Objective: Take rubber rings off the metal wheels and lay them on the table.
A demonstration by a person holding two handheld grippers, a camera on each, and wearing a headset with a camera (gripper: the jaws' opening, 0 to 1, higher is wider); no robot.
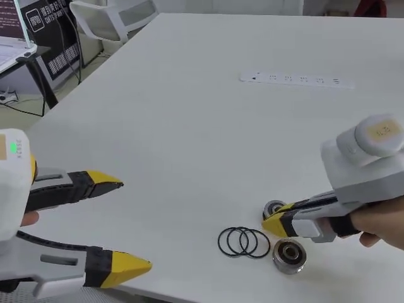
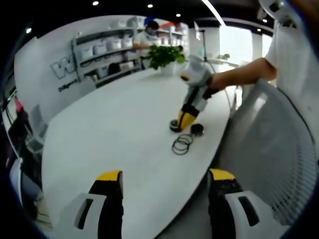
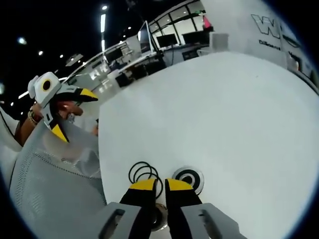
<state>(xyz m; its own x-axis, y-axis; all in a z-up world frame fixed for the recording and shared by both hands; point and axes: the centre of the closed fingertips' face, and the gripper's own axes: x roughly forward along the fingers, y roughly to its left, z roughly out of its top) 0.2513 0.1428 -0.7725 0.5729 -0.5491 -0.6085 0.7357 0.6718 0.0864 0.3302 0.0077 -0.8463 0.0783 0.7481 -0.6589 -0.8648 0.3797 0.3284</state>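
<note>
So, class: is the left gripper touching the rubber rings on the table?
Apart. The head view shows a wide stretch of bare table between the open left gripper and the rubber rings; the left gripper view shows the same gap.

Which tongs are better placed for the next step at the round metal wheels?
Right. The right tongs rest at the round metal wheels beside the black rubber rings; the left tongs hang open, far across the white table.

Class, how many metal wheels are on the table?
2. One wheel lies beside the rubber rings; the other wheel sits partly behind the right gripper. None seems hidden.
</note>
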